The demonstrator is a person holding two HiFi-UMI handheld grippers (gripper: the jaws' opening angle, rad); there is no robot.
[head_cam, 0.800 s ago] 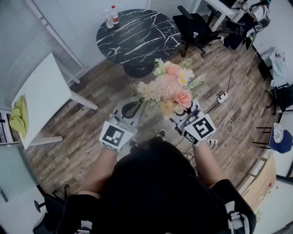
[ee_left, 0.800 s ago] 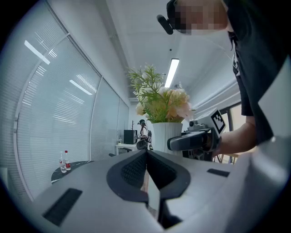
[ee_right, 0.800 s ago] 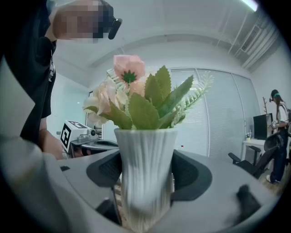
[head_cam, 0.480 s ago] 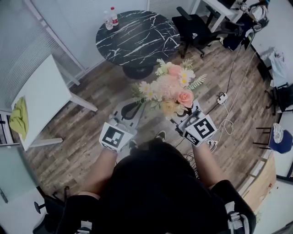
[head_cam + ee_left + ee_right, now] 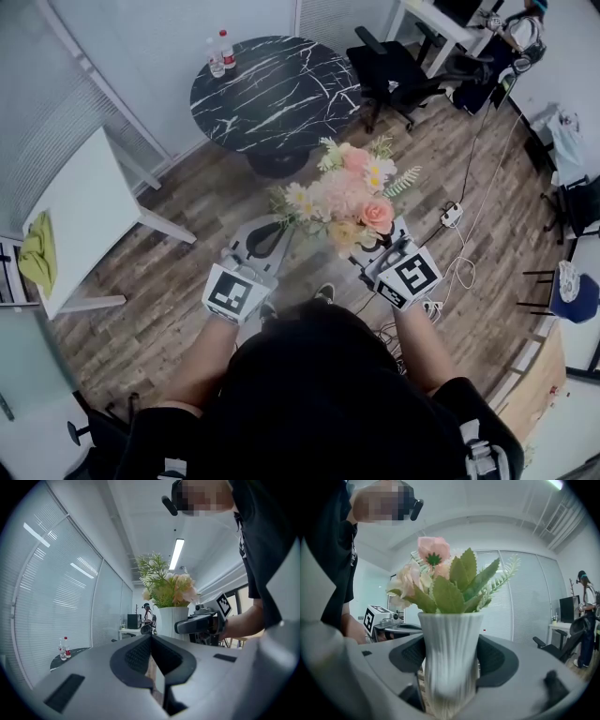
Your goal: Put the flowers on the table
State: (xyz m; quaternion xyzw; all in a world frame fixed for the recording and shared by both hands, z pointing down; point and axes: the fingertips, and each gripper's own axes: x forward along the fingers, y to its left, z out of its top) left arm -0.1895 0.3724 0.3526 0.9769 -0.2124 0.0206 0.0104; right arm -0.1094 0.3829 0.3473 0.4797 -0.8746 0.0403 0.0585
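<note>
- While the person stands on the wood floor [image 5: 169, 272], the right gripper [image 5: 378, 246] has its jaws wide apart, pressing on both sides of a white vase [image 5: 450, 653]
- The pink and white flowers [image 5: 352, 192] stick up out of that vase, held up in the air
- The left gripper [image 5: 272, 234] is just beside them, its jaws squeezed together with nothing in them
- The round black surface [image 5: 272, 89] is ahead, well apart from the flowers

My head view has tipped up a little. The black marble table [image 5: 275, 89] and its bottles [image 5: 217, 53] now sit lower and further left. My left gripper [image 5: 274, 228], right gripper [image 5: 380, 246] and the flowers [image 5: 347, 187] have dropped slightly toward me.
</note>
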